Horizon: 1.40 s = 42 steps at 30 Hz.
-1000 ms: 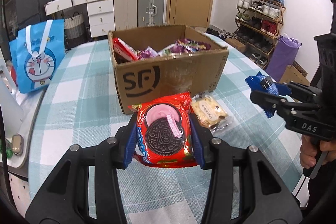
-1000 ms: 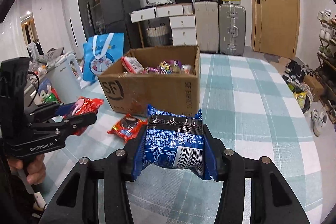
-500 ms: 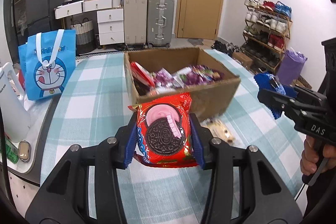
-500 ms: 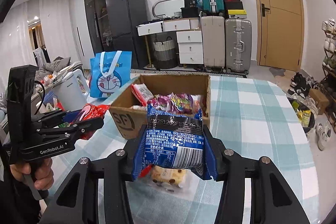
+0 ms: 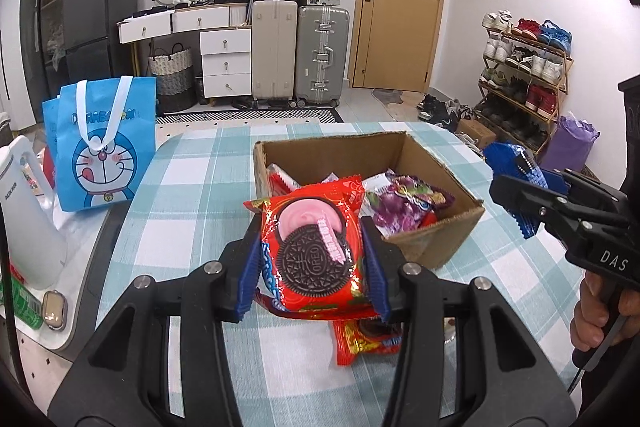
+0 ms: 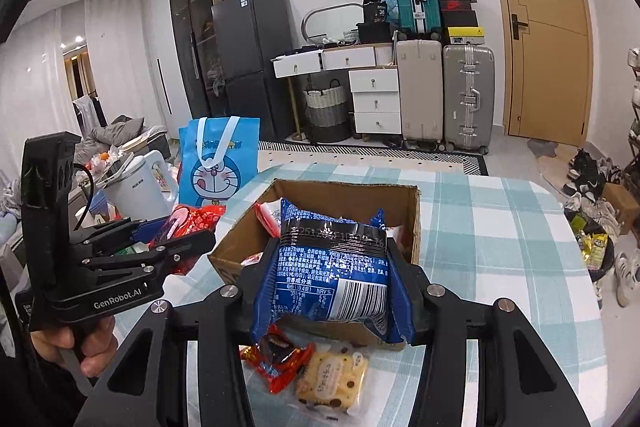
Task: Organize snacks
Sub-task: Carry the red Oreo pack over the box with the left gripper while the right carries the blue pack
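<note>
My left gripper is shut on a red Oreo packet, held above the table just before the open cardboard box. My right gripper is shut on a blue snack packet, held near the box's front edge. The box holds several snack packets. On the table below lie a red packet and a clear-wrapped biscuit packet. The right gripper also shows in the left wrist view, and the left gripper in the right wrist view.
A checked cloth covers the table. A blue Doraemon bag and a white kettle stand at the left. Another red packet lies under my left gripper. Suitcases, drawers and a shoe rack stand beyond the table.
Both grippers have risen with their packets and now look down into the box from higher up. The loose packets on the table have dropped lower in view.
</note>
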### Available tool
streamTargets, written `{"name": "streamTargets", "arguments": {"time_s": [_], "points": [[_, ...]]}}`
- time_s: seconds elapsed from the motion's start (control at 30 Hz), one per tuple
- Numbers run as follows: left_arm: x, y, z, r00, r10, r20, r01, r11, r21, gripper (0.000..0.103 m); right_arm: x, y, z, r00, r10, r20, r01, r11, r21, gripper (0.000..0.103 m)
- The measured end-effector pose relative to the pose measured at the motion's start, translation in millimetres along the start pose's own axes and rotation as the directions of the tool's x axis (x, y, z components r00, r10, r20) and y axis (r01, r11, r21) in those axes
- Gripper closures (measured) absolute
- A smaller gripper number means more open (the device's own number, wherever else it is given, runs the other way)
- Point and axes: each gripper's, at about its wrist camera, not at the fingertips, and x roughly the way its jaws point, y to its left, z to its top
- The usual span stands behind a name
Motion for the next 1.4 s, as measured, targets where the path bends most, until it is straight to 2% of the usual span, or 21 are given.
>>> {"name": "streamTargets", "arguments": {"time_s": [0.3,0.83,1.4], "points": [[18,-6,19,1.0,0.003,-0.006,-0.003,1.0,0.008,0.061,20,-7,15,1.0,0.016,-0.012,-0.016,1.0,0.026,0.054],[81,9,39,0.998,0.01,-0.06,-0.01,1.0,0.003,0.061,74,-22,21,0.996,0.022,-0.086,-0.018,0.998,0.055,0.054],[128,5,31,0.995,0.028,-0.094,-0.022,0.998,0.056,0.061,108,-29,13,0.991,0.016,-0.135,-0.007,0.998,0.068,0.054]]}}
